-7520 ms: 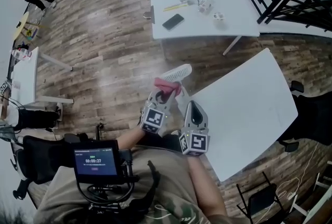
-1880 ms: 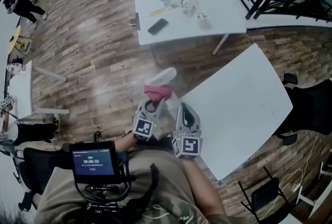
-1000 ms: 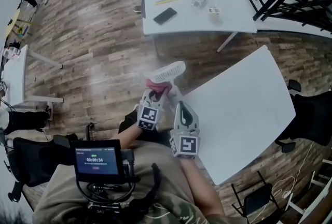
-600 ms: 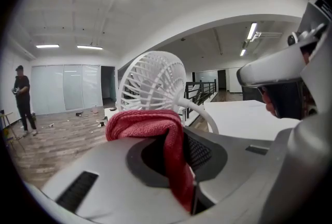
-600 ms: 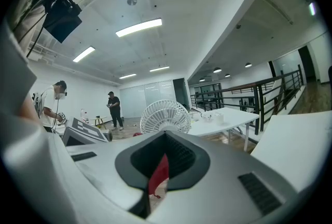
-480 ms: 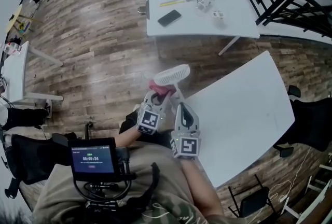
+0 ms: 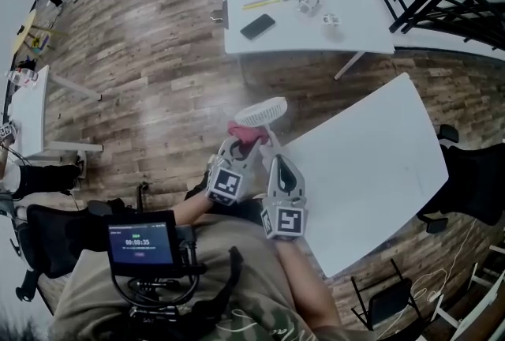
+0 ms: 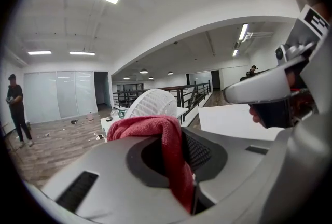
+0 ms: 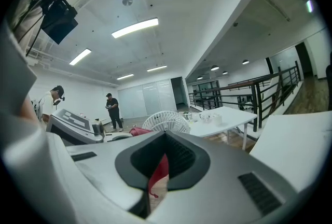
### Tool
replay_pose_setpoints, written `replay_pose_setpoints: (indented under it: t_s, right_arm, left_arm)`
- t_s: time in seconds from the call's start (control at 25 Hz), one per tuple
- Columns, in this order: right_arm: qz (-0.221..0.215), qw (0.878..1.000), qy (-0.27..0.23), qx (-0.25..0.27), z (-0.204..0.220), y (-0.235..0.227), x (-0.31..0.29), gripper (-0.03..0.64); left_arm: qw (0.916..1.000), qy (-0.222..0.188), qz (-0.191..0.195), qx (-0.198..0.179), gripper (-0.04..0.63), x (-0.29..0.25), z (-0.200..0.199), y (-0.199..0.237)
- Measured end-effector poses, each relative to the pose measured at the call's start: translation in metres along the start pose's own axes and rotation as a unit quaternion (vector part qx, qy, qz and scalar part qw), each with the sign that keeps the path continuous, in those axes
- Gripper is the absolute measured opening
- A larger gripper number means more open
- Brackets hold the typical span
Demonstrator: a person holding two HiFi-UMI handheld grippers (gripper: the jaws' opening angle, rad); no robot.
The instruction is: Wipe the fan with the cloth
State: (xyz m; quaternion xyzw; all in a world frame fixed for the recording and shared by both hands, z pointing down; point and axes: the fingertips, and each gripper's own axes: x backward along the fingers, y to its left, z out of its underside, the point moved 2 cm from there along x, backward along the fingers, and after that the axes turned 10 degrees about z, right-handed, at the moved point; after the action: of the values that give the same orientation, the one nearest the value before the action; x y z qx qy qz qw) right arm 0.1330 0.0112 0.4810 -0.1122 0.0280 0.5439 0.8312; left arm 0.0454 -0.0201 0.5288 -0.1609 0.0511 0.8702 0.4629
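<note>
Grips the red cloth (image 7: 246, 131) in the clamped left gripper (image 7: 239, 151) and bunches it at the near rim of the white fan (image 7: 263, 110). Holds the fan aloft just off the left corner of the nearer table (image 7: 371, 166) with the right gripper (image 7: 278, 162), jaws together, seemingly on its stem. Judged mid-wipe, with much of the grille probably left to cover.

Cloth (image 7: 248, 131) (in left hand-held gripper (image 7: 241, 142)) beside fan (image 7: 261, 111).

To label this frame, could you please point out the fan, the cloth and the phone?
fan (image 7: 262, 111): head view, on its white round grille.
cloth (image 8: 155, 125): left gripper view, on its red top fold.
phone (image 7: 258, 26): head view, middle of its dark face.
</note>
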Motion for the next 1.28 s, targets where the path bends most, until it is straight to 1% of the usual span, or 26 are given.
replay_pose_setpoints:
  t_s: [0.16, 0.28, 0.32, 0.4, 0.44, 0.52, 0.56, 0.64, 0.8, 0.92, 1.0, 1.08, 1.16, 1.2, 1.28]
  right_arm:
    - [0.021, 1.000, -0.007, -0.012, -0.020, -0.006, 0.003, 0.005]
    - [0.036, 0.999, -0.013, -0.021, -0.026, -0.017, 0.008, 0.005]
    - [0.040, 0.999, -0.016, -0.024, -0.027, -0.020, 0.010, 0.005]
    - [0.047, 0.998, -0.018, -0.030, -0.025, -0.026, 0.013, 0.005]
    - [0.051, 0.998, -0.017, -0.033, -0.023, -0.028, 0.015, 0.005]
    - [0.059, 0.997, -0.015, -0.039, -0.022, -0.033, 0.018, 0.005]
    - [0.063, 0.997, -0.015, -0.043, -0.024, -0.035, 0.019, 0.005]
    - [0.072, 0.996, -0.018, -0.047, -0.029, -0.043, 0.021, 0.005]
    - [0.094, 0.994, -0.024, -0.051, -0.033, -0.057, 0.030, 0.005]
    - [0.099, 0.993, -0.021, -0.056, -0.034, -0.059, 0.031, 0.005]
    - [0.095, 0.994, -0.014, -0.051, -0.029, -0.058, 0.030, 0.005]
    - [0.084, 0.996, -0.009, -0.039, -0.022, -0.053, 0.029, 0.005]
    - [0.070, 0.997, -0.008, -0.028, -0.016, -0.042, 0.026, 0.005]
    - [0.062, 0.998, -0.009, -0.024, -0.015, -0.036, 0.023, 0.005]
    - [0.046, 0.999, -0.009, -0.018, -0.012, -0.023, 0.019, 0.005]
  left_arm:
    - [0.9998, 0.017, 0.012, -0.005, 0.071, 0.003, -0.006, 0.007]
    - [0.9998, 0.014, 0.012, 0.012, 0.071, 0.003, -0.015, -0.001]
    - [0.9998, 0.012, 0.012, 0.009, 0.071, 0.001, -0.019, -0.003]
    - [0.9997, 0.007, 0.017, -0.016, 0.071, -0.005, -0.025, -0.005]
    - [0.9996, 0.006, 0.018, -0.021, 0.071, -0.009, -0.028, -0.005]
    - [0.9998, 0.010, 0.017, -0.010, 0.071, -0.016, -0.032, -0.007]
    - [0.9997, 0.009, 0.019, -0.012, 0.071, -0.020, -0.034, -0.008]
    - [0.9993, 0.002, 0.027, -0.025, 0.071, -0.028, -0.043, -0.013]
    - [0.9992, -0.019, 0.035, -0.011, 0.072, -0.036, -0.064, -0.016]
    - [0.9975, -0.049, 0.044, -0.028, 0.071, -0.033, -0.074, -0.015]
    - [0.9976, -0.041, 0.046, -0.032, 0.071, -0.023, -0.065, -0.022]
    - [0.9985, -0.022, 0.043, -0.024, 0.071, -0.009, -0.045, -0.027]
    - [0.9993, -0.005, 0.034, -0.013, 0.071, 0.006, -0.021, -0.024]
    - [0.9995, 0.003, 0.029, -0.013, 0.071, 0.013, -0.009, -0.021]
    - [0.9991, 0.016, 0.023, -0.034, 0.071, 0.021, 0.015, -0.012]
